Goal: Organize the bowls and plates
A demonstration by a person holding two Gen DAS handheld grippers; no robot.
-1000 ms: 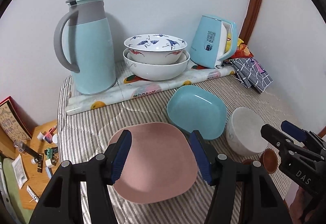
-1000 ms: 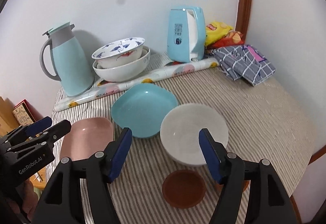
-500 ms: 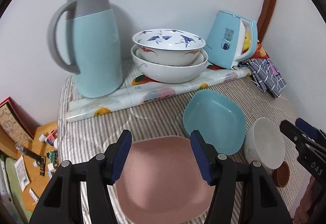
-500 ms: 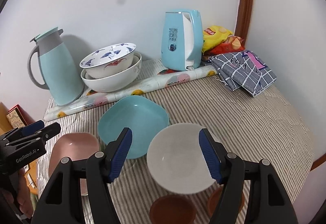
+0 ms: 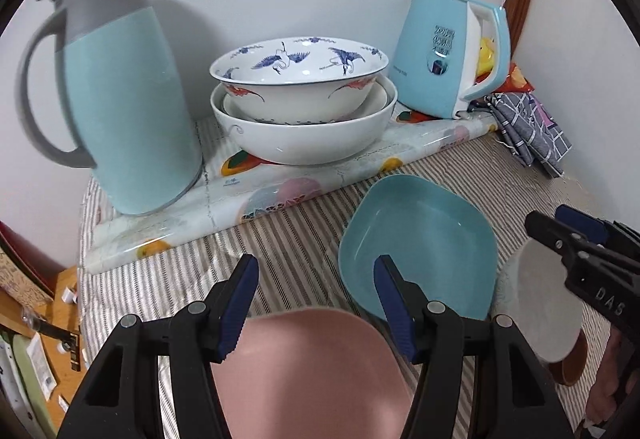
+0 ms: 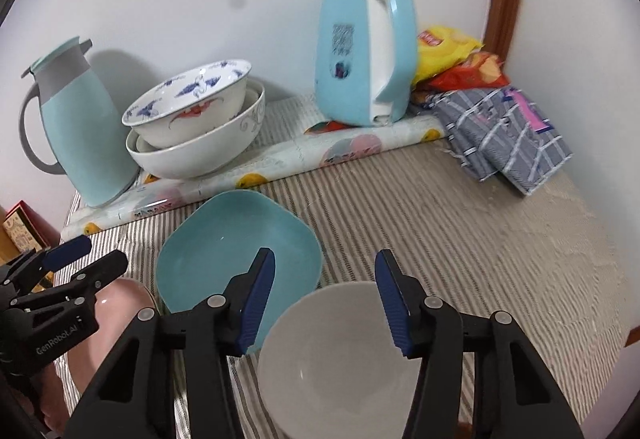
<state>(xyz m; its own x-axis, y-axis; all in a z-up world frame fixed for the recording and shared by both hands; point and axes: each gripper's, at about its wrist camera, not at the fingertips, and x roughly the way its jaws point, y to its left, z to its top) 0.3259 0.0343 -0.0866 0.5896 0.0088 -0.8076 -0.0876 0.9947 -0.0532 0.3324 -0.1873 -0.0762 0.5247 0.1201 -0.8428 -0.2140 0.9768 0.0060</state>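
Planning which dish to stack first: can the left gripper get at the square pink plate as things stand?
Probably yes: the left gripper is open above the square pink plate, whose far rim lies bare between the fingers; nothing covers it.

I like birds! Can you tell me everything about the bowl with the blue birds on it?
The bird bowl is glossy white, like porcelain, with blue cranes painted inside and red ones outside, plus a thin dark rim. It sits upright, nested in a bigger white bowl, between the thermos and the kettle. It looks empty.
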